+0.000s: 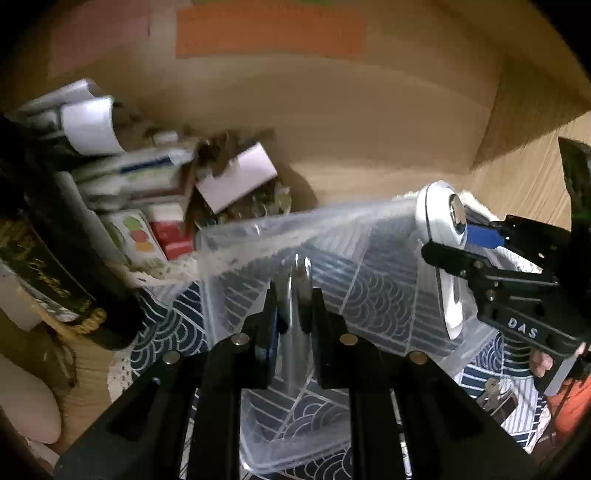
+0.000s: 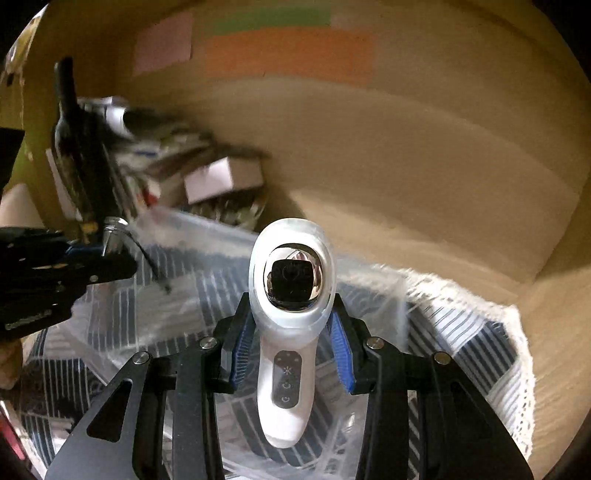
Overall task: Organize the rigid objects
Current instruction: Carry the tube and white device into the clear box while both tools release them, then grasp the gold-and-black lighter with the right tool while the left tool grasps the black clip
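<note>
A clear plastic bin (image 1: 258, 236) stands on a blue wave-pattern cloth (image 1: 166, 332); it shows blurred in the right wrist view (image 2: 207, 236). My left gripper (image 1: 293, 299) is shut on a shiny metal object (image 1: 295, 325) and holds it over the bin; both also show at the left of the right wrist view (image 2: 110, 240). My right gripper (image 2: 291, 332) is shut on a white handheld device with a chrome head (image 2: 291, 295) and holds it over the bin's right part. The device (image 1: 439, 218) and right gripper (image 1: 469, 240) show at the right of the left wrist view.
A pile of small boxes and papers (image 1: 147, 177) lies at the back left, next to a dark bottle (image 1: 48, 258). A wooden wall (image 1: 332, 122) with an orange paper patch (image 1: 269, 33) closes the back. The lace-edged cloth (image 2: 517, 350) ends on bare wood at right.
</note>
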The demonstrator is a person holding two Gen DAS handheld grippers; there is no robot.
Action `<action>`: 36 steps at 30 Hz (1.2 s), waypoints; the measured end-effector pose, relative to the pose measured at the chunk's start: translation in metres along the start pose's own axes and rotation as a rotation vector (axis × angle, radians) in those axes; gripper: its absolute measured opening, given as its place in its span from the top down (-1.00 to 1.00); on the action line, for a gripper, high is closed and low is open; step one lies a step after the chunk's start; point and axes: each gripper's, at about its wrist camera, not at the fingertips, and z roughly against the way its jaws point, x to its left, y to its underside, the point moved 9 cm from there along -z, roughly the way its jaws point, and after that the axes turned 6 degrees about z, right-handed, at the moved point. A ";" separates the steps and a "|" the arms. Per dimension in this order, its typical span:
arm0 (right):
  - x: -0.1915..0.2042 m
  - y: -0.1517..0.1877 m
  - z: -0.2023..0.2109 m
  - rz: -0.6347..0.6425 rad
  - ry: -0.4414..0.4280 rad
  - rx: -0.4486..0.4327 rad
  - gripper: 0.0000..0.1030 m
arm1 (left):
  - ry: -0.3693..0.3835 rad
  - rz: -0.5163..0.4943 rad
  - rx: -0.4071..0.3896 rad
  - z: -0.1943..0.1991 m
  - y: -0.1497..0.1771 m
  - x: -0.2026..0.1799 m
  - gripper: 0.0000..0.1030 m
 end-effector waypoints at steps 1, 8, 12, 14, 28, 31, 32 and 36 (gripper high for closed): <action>0.004 0.003 -0.004 0.010 -0.011 0.017 0.31 | -0.001 -0.003 0.012 -0.004 0.001 0.000 0.71; 0.016 0.010 -0.021 0.016 -0.062 0.089 0.31 | -0.009 -0.021 0.051 -0.016 0.003 -0.005 0.71; 0.020 0.014 -0.025 0.011 -0.078 0.111 0.30 | -0.020 -0.027 0.037 -0.010 -0.001 -0.006 0.71; 0.020 0.014 -0.022 0.015 -0.068 0.108 0.26 | -0.019 -0.028 0.037 -0.004 -0.001 -0.008 0.67; 0.014 0.009 0.070 -0.047 -0.048 -0.077 -0.16 | -0.005 -0.049 -0.102 0.077 -0.004 -0.019 -0.01; 0.014 0.016 0.094 -0.068 -0.035 -0.112 -0.23 | -0.007 -0.053 -0.123 0.093 0.002 -0.019 -0.22; 0.014 0.020 0.101 -0.074 -0.029 -0.120 -0.28 | -0.007 -0.054 -0.126 0.096 0.005 -0.020 -0.27; 0.015 0.041 0.120 -0.092 -0.010 -0.124 -0.35 | -0.003 -0.048 -0.112 0.107 0.022 -0.017 -0.37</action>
